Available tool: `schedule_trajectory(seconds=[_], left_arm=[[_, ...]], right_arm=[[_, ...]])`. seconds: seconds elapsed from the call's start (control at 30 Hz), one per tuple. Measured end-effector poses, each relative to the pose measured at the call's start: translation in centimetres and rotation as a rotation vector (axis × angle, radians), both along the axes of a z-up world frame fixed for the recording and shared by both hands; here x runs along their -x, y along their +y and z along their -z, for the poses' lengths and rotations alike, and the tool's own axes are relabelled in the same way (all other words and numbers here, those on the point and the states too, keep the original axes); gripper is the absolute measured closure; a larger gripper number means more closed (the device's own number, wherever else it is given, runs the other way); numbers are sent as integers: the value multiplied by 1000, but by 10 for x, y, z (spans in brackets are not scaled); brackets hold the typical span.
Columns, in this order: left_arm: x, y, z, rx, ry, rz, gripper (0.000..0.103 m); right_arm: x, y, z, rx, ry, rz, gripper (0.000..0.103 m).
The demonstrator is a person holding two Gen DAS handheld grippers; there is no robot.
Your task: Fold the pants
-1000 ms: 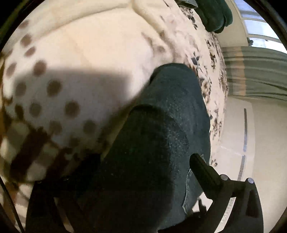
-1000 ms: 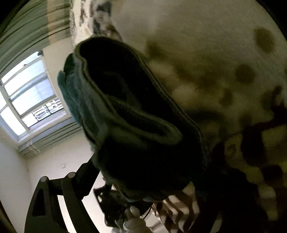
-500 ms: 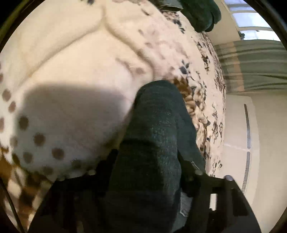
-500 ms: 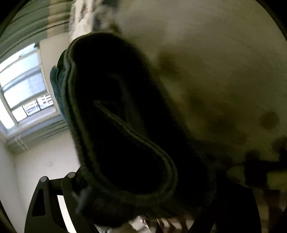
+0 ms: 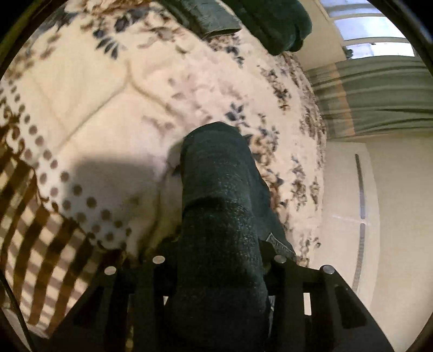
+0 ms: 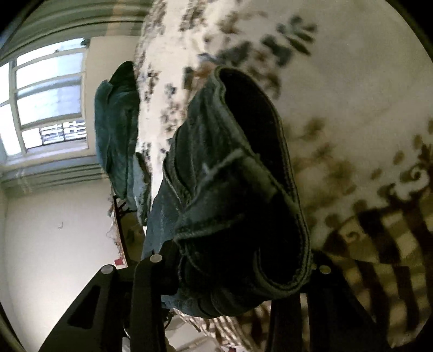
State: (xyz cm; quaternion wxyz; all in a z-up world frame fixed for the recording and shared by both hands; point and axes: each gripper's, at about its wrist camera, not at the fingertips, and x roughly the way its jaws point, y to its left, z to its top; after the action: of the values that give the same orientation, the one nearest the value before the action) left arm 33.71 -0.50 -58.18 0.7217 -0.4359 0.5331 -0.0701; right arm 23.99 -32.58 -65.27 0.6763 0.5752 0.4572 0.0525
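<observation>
A folded bundle of dark blue-green denim pants [image 5: 219,216] fills the middle of the left wrist view, held above a cream quilt [image 5: 94,108]. My left gripper [image 5: 216,260] is shut on the bundle, one black finger on each side. In the right wrist view the same pants [image 6: 232,205] show their layered waistband and seams. My right gripper [image 6: 238,268] is shut on that end of the pants. The fingertips of both grippers are hidden by the cloth.
The quilt has dots, checks and blue flower prints. Other dark green folded clothes [image 5: 270,21] lie at the far edge of the bed; they also show in the right wrist view [image 6: 116,130]. A window [image 6: 48,103], green curtains [image 5: 373,97] and pale floor [image 5: 351,216] lie beyond the bed.
Both grippers have lifted and carried the folded pants across the quilt toward the flowered part and the stack of clothes. The left fingers have closed onto the bundle.
</observation>
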Motion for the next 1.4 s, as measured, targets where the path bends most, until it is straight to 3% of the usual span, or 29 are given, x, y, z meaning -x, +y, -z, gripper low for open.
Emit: schedule_trajectory(seconds=[0.23, 0.37, 0.63, 0.83, 1.0, 1.13, 1.3, 1.4], left_arm=[[-23, 10, -50, 37, -28, 40, 68], [-41, 14, -61, 64, -7, 111, 68], [-48, 19, -74, 94, 81, 282, 68], [-58, 55, -100, 110, 50, 252, 68], [-85, 97, -131, 101, -22, 190, 68], [-140, 145, -147, 95, -99, 112, 68], [-235, 208, -157, 37, -217, 58, 68], [-298, 251, -145, -3, -250, 26, 68]], right_arm=[[-7, 10, -67, 41, -28, -21, 63], [4, 20, -102, 60, -5, 6, 63], [48, 40, -139, 94, 81, 154, 63], [64, 77, -190, 107, 20, 125, 65], [15, 105, -205, 80, -52, 42, 65], [-48, 137, -213, 68, -130, -25, 65], [-169, 202, -213, 34, -256, -80, 65], [-251, 249, -198, 19, -309, -113, 65]])
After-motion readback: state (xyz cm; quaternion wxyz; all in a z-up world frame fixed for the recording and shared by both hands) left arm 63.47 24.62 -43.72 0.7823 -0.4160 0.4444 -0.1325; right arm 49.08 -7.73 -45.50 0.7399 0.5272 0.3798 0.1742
